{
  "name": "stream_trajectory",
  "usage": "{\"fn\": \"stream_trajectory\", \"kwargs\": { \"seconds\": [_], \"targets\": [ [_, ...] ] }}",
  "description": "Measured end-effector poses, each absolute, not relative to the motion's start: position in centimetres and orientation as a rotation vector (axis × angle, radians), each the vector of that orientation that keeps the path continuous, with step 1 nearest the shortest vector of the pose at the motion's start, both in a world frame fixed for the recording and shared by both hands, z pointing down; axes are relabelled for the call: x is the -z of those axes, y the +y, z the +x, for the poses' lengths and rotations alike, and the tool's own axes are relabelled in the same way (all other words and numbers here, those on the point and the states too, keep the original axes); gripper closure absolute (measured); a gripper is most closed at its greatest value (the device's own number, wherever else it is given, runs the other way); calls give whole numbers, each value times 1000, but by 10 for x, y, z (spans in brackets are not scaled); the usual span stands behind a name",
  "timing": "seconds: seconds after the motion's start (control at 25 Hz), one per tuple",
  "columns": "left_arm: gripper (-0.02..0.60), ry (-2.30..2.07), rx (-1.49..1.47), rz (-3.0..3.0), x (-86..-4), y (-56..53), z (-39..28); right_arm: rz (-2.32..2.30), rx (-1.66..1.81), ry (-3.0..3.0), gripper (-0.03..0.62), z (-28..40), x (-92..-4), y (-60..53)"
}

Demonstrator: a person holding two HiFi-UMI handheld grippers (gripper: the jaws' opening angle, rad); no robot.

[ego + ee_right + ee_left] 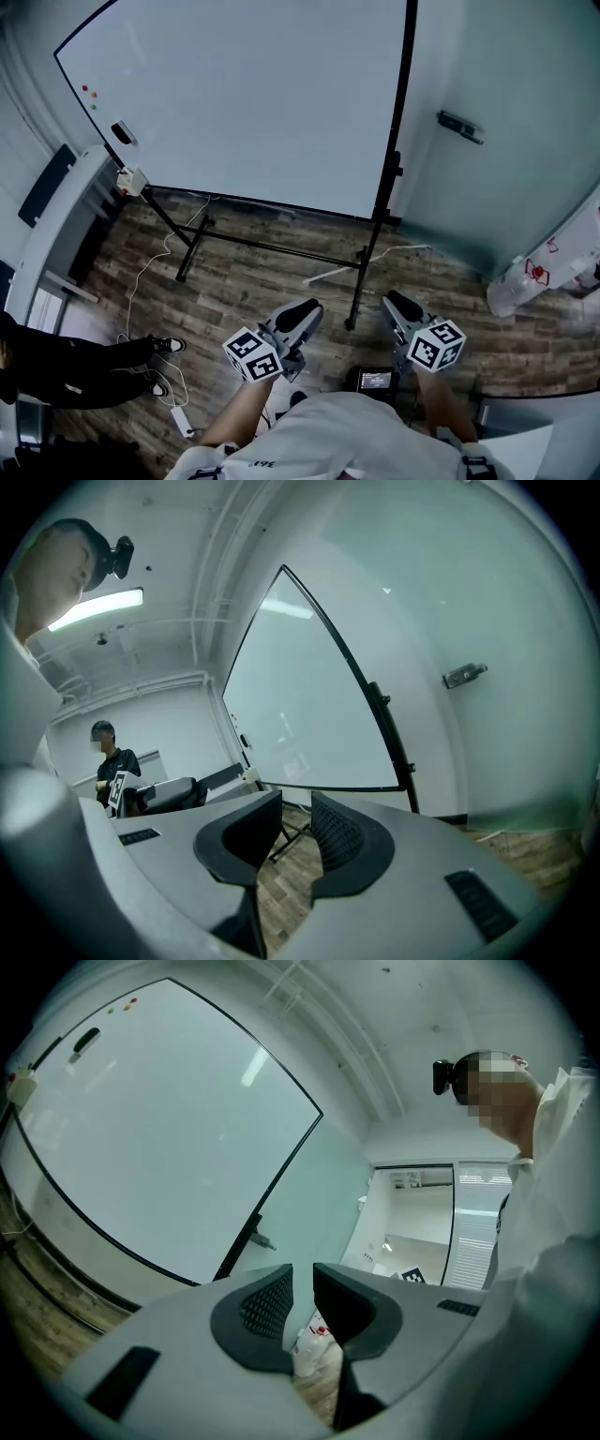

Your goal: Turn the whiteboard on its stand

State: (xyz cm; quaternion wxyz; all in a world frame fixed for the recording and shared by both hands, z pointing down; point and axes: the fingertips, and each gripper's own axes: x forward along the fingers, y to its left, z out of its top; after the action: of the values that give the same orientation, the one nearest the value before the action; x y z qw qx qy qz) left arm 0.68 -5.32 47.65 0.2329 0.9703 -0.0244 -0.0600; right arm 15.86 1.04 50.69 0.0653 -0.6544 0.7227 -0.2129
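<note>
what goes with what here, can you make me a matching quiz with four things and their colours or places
Things:
1 whiteboard
2 stand
3 magnets
4 handle

Descriptions:
a red and green dots
b on the wall at right
c black, legs on the wood floor
d white with a black frame

Pairs: 1-d, 2-c, 3-a, 4-b
</note>
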Motion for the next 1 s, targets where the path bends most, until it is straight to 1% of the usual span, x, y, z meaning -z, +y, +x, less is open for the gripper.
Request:
{"fn": "stream_trajectory", "kwargs": {
  "seconds": [0.24, 0.52, 0.8, 1.0],
  "targets": [
    [525, -129, 176, 2669, -468, -59, 61, -1966, 619, 2226, 494, 212, -502, 2],
    [525, -161, 183, 2665, -469, -63, 104, -1949, 606, 2269, 485, 253, -504, -2],
    [525, -151, 153, 2681, -474, -72, 123, -1947, 607, 2288, 465, 269, -508, -17],
    [525, -161, 143, 2671, -476, -104, 124, -1965, 597, 2276, 459, 272, -508, -43]
  ]
}}
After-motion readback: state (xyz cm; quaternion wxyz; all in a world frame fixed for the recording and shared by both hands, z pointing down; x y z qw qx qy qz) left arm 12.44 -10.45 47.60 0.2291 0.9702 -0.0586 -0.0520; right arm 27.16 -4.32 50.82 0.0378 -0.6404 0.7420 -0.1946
